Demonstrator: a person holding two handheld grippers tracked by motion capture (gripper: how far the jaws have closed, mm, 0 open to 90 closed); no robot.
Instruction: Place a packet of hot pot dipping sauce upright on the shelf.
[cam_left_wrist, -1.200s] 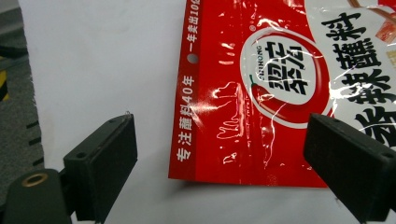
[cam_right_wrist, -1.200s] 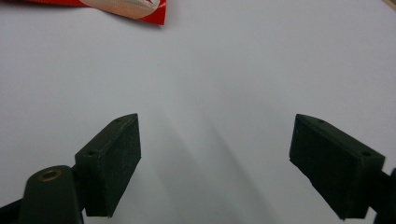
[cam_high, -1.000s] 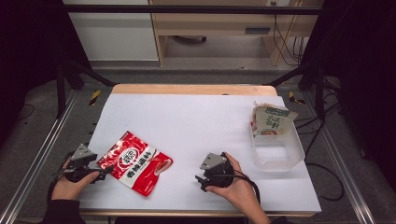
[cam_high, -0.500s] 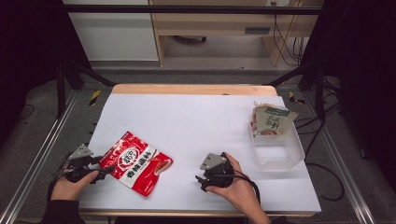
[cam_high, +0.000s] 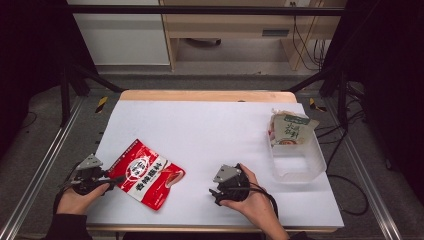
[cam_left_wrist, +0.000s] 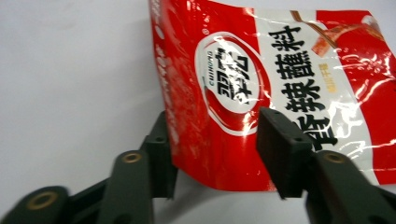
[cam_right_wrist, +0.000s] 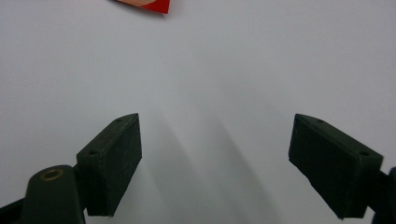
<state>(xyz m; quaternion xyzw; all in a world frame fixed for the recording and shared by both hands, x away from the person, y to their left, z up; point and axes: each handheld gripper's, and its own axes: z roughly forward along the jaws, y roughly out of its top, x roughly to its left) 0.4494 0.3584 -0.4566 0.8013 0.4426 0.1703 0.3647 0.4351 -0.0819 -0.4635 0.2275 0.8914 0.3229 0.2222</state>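
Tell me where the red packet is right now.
In the high view the red packet lies on the white table near its front left, between the jaws of the left gripper, far from the clear tub at right.

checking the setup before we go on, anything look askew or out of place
The green packet sits tilted across the clear bin's far rim, not down inside. The red sauce packet lies askew, its near edge between the left gripper's open jaws. Nothing looks spilled or torn.

White counter (cam_high: 210, 130) bare across frame centre and top; red pouch (cam_high: 146, 173) blocks lower left, clear bin (cam_high: 296, 161) with green packet (cam_high: 290, 129) blocks right edge.
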